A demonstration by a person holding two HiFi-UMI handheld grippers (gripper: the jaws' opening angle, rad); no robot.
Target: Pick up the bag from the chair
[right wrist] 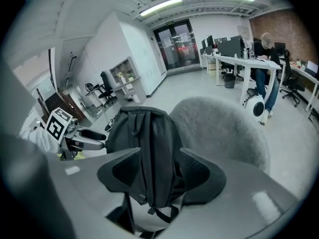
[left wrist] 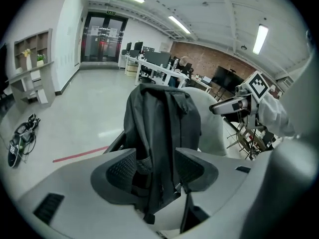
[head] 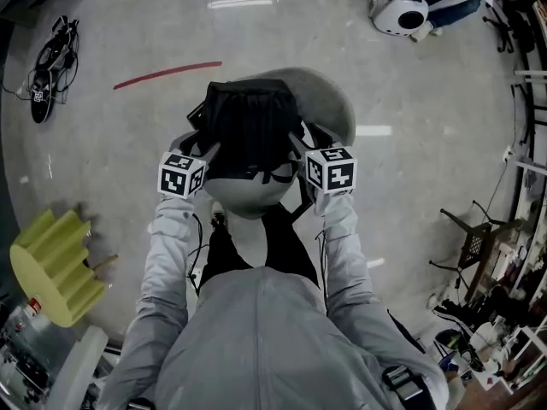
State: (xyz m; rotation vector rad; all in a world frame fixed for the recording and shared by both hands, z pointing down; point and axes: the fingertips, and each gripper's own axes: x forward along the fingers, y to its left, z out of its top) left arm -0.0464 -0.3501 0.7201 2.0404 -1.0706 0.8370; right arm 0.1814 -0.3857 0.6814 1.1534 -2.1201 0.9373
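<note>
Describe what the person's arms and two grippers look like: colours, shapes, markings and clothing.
Both arms wear light grey jacket sleeves. The left gripper and right gripper match: each has a smooth pale grey body ending in two broad, rounded jaws lined with dark, dimpled pads. Each carries a white cube printed with black square markers.

We can read no word, number or brand name anywhere. The cube [head: 181, 175] on the left claw [left wrist: 155, 169] and the cube [head: 331, 169] on the right claw [right wrist: 158, 172] carry only black-and-white square patterns, not letters. A green sign [left wrist: 112, 13] over the glass doors [left wrist: 103, 38] is too small to read.
</note>
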